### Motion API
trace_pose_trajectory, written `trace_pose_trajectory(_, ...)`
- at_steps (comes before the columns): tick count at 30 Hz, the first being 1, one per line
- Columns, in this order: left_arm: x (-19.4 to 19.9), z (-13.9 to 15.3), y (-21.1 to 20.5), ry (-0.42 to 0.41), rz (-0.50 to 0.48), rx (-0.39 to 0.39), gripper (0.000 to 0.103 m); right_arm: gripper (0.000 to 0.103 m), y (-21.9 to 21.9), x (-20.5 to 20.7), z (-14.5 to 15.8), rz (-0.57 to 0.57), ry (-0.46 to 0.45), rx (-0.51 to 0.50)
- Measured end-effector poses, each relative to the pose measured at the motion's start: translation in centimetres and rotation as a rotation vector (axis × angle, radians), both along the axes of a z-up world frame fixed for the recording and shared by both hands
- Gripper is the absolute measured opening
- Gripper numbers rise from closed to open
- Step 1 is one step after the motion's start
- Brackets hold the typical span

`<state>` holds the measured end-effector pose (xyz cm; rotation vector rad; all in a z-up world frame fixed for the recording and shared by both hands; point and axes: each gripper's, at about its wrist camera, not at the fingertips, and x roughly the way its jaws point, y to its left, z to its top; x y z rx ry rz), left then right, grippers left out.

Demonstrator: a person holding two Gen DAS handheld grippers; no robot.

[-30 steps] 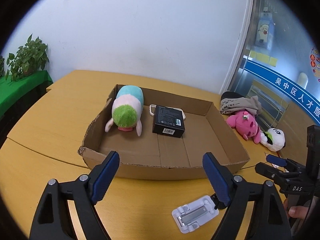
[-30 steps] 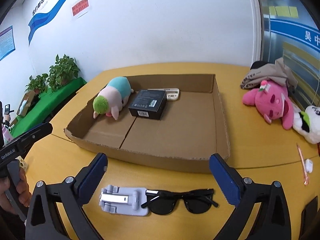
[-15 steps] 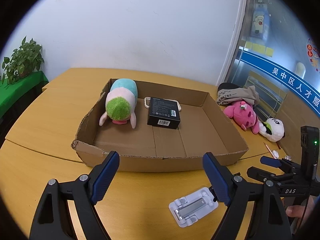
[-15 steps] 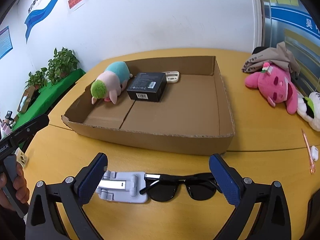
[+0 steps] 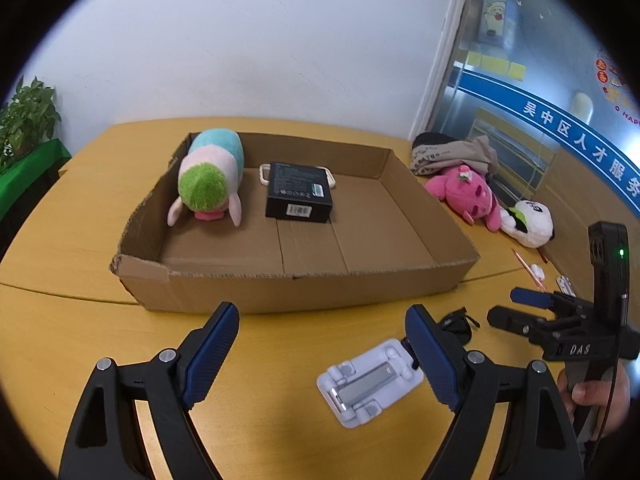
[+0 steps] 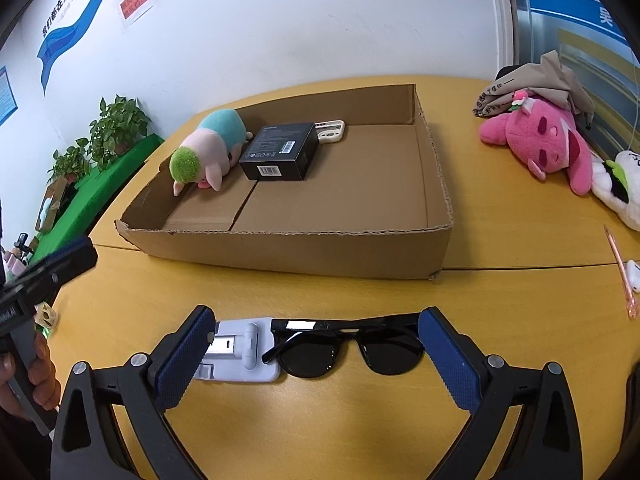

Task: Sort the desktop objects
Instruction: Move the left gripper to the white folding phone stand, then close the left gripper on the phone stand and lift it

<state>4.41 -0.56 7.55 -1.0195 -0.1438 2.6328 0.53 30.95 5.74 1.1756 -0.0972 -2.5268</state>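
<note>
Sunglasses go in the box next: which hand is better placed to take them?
Right. The right gripper is open with the sunglasses lying between its fingers. The left gripper is open over bare table, the white stand beside its right finger.

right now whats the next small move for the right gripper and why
Probably lower the right gripper a little further and close on the sunglasses: its jaws stand open around them, the frames lie on the table outside the cardboard box, still unsorted.
</note>
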Motion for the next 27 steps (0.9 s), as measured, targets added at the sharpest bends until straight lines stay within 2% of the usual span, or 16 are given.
trace_pose_trajectory(11, -0.2, -3.5, 1.8, -0.105, -0.133, -0.019, 0.085, 0.103, 0.9, 0.1, -3.2, 0.011, -0.120, -0.019)
trace_pose_trajectory(14, -0.2, -4.7, 2.6, -0.140, -0.166, -0.034, 0.085, 0.103, -0.5, 0.4, -4.1, 0.082, -0.157, -0.007)
trace_pose_trajectory(18, -0.7, -7.1, 3.2, -0.208, -0.193, -0.037, 0.085, 0.103, -4.2, 1.7, -5.6, 0.236, -0.184, 0.050)
trace_pose_trajectory(21, -1.4, -8.8, 3.4, -0.267, -0.184, -0.022, 0.084, 0.103, -5.9, 2.1, -6.7, 0.276, -0.196, 0.058)
trace_pose_trajectory(24, -1.8, -10.4, 3.8, -0.310, -0.186, -0.033, 0.069, 0.103, -6.4, 1.9, -7.7, 0.265, -0.222, 0.042)
trace_pose_trajectory(25, -1.9, -10.9, 3.8, -0.324, -0.186, -0.042, 0.051, 0.103, -6.4, 1.8, -8.0, 0.263, -0.225, 0.042)
trace_pose_trajectory(27, -1.8, -11.0, 3.7, -0.317, -0.191, -0.041, 0.046, 0.103, -6.4, 1.7, -8.4, 0.254, -0.227, 0.049)
